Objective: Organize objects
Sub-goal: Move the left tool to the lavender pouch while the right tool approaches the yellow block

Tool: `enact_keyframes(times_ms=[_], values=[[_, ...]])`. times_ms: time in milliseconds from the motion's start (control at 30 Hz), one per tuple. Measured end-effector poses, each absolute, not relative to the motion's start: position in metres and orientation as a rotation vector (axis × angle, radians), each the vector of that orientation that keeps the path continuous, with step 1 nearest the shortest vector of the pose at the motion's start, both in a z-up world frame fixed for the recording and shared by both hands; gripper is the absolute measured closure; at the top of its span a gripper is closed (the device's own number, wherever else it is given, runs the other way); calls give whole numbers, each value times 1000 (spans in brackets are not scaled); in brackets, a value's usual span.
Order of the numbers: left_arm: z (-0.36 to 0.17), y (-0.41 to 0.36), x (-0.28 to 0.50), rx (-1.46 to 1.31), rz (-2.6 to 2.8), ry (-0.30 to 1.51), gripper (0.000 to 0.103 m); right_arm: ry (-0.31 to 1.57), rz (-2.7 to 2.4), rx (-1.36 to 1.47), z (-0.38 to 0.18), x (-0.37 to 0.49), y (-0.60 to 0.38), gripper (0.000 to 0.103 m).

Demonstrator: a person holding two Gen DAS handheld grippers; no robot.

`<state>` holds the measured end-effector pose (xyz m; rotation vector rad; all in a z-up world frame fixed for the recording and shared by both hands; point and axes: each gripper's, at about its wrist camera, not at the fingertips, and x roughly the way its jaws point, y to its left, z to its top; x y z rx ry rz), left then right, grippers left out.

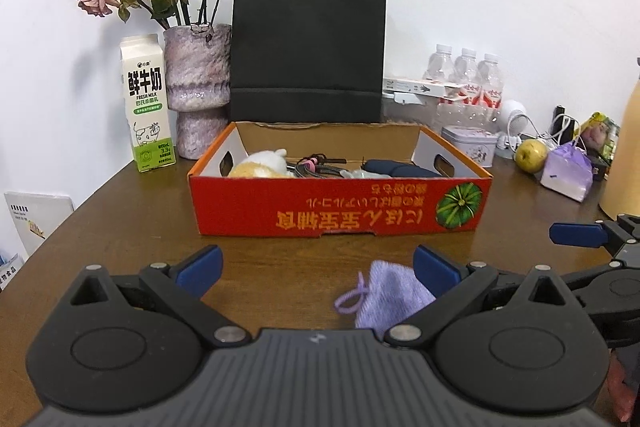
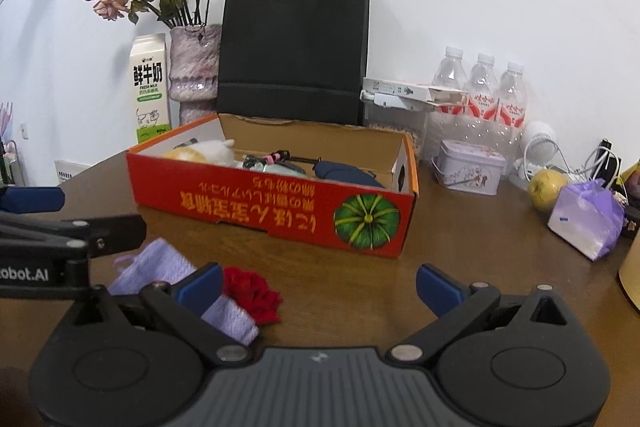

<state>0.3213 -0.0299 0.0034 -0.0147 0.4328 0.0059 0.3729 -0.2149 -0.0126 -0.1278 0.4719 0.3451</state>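
Note:
A red cardboard box (image 1: 340, 205) (image 2: 280, 211) stands mid-table, holding a plush toy (image 1: 262, 163) (image 2: 208, 151), cords and a dark blue item (image 1: 400, 169). A lilac knitted pouch (image 1: 390, 293) (image 2: 160, 265) with a drawstring lies on the wood in front of the box, next to a red knitted piece (image 2: 256, 293). My left gripper (image 1: 318, 269) is open, hovering just before the pouch, whose right part sits under the right finger. My right gripper (image 2: 318, 287) is open over bare wood; pouch and red piece lie by its left finger. The left gripper's fingers (image 2: 34, 199) show at far left.
Behind the box stand a black paper bag (image 1: 308, 47), a vase of dried roses (image 1: 198, 87) and a milk carton (image 1: 146, 107). To the right are water bottles (image 1: 466, 79), a tin (image 1: 472, 143), an apple (image 1: 530, 155), a lilac bag (image 1: 568, 173) and cables.

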Motion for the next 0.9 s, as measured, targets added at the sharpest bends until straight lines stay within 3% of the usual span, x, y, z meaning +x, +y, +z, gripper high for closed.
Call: enact_keyframes(times_ms=[900], values=[[-19,-12,258,-33,-19,512,0,564,360,-125,-37,293,-228,0]])
